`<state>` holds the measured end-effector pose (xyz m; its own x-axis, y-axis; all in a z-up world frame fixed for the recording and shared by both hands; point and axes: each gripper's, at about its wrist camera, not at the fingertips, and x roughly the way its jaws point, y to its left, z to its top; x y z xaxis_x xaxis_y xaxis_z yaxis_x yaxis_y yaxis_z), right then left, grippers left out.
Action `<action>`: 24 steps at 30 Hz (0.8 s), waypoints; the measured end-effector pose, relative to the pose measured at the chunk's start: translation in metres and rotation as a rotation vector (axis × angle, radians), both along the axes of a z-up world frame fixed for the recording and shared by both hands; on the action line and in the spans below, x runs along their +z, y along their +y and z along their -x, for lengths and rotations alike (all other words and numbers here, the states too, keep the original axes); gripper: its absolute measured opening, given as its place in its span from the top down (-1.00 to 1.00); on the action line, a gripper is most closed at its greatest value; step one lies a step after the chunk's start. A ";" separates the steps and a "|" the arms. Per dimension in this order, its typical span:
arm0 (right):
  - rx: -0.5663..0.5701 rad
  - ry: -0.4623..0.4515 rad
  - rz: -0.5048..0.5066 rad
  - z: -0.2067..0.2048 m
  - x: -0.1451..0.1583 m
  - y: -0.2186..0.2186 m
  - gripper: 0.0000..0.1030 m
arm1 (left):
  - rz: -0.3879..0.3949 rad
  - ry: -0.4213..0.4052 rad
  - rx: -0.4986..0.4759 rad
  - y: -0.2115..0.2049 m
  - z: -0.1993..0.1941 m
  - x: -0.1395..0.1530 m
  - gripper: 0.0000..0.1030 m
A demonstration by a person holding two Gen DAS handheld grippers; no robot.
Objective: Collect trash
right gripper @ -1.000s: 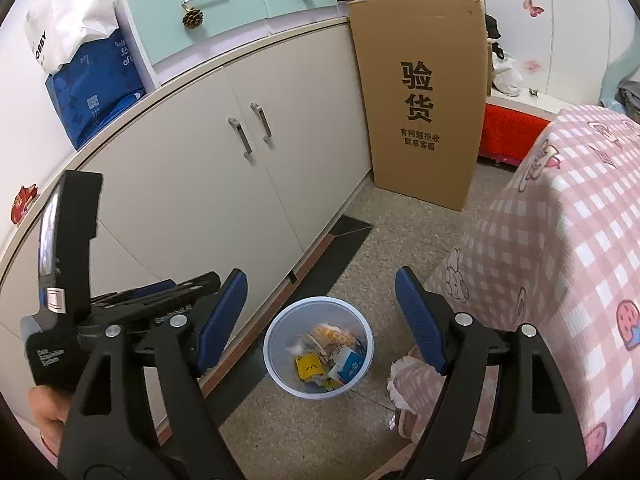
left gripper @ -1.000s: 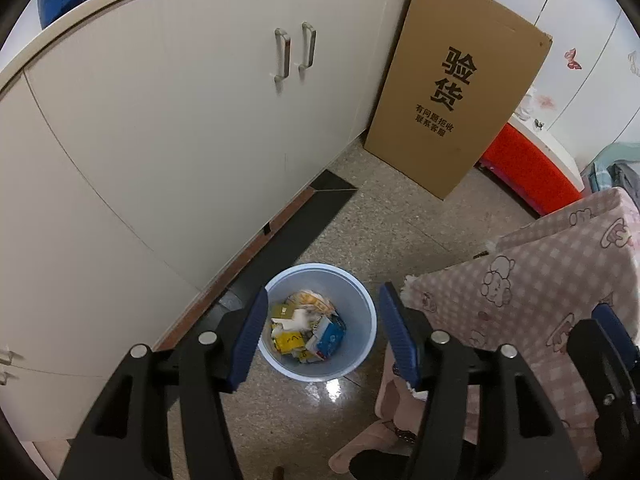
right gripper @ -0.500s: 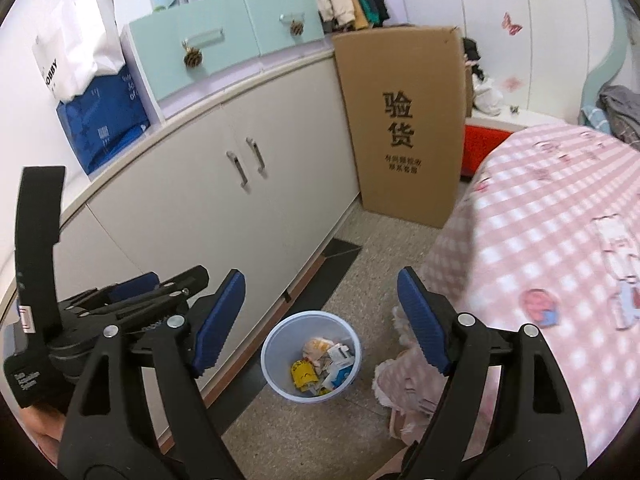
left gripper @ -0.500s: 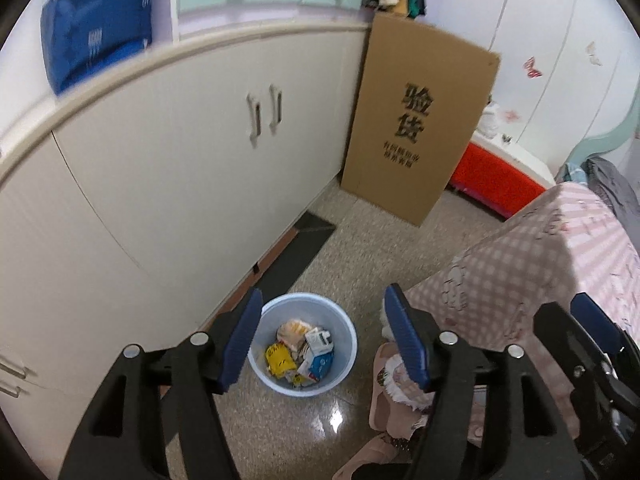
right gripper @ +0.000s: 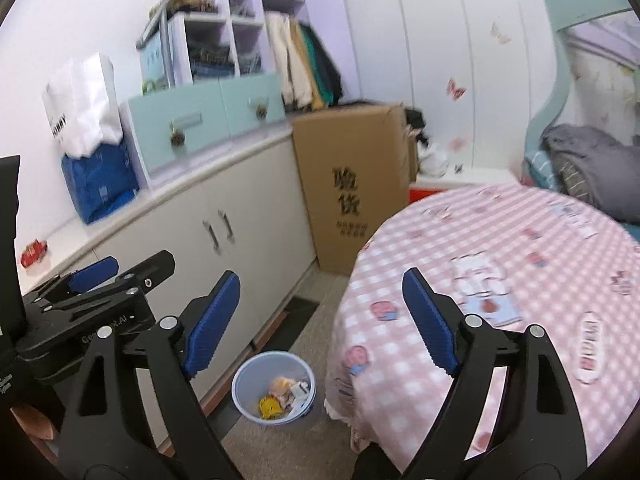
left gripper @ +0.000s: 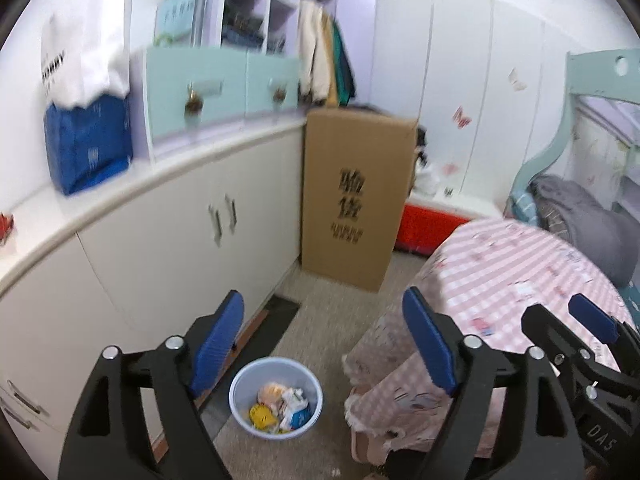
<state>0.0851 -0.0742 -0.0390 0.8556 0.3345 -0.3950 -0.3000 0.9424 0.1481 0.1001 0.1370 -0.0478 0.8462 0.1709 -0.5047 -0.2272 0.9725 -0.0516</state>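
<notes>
A pale blue waste bin (left gripper: 276, 396) with wrappers and paper trash (left gripper: 280, 404) inside stands on the floor between the cabinets and the table; it also shows in the right wrist view (right gripper: 273, 386). My left gripper (left gripper: 324, 344) is open and empty, high above the bin. My right gripper (right gripper: 320, 316) is open and empty, above the bin and the table's edge. The left gripper (right gripper: 96, 280) shows at the left of the right wrist view. The right gripper (left gripper: 580, 332) shows at the right of the left wrist view.
White cabinets (left gripper: 160, 240) run along the left with a blue bag (left gripper: 88, 144) on top. A tall cardboard box (left gripper: 352, 200) leans at the far end. A round table with a pink checked cloth (right gripper: 500, 280) is on the right. A bed (right gripper: 584, 160) stands behind.
Both grippers have risen and tilted upward, away from the bin. The bin now looks smaller and lower in both views. More of the shelves, wall and table top shows.
</notes>
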 end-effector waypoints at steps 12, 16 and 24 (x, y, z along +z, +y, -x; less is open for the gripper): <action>-0.101 -0.180 0.011 0.090 0.034 -0.044 -0.75 | -0.069 -0.194 -0.112 -0.060 0.081 0.049 -0.82; -0.115 -0.205 0.006 0.108 0.036 -0.050 -0.77 | -0.072 -0.234 -0.124 -0.068 0.101 0.055 -0.83; -0.128 -0.230 -0.009 0.128 0.039 -0.058 -0.78 | -0.104 -0.283 -0.127 -0.080 0.123 0.062 -0.85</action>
<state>-0.0431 -0.1317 0.0004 0.9582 0.2204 -0.1827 -0.2052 0.9737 0.0986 -0.0225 0.0566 0.0142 0.9683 0.0931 -0.2318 -0.0944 0.9955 0.0056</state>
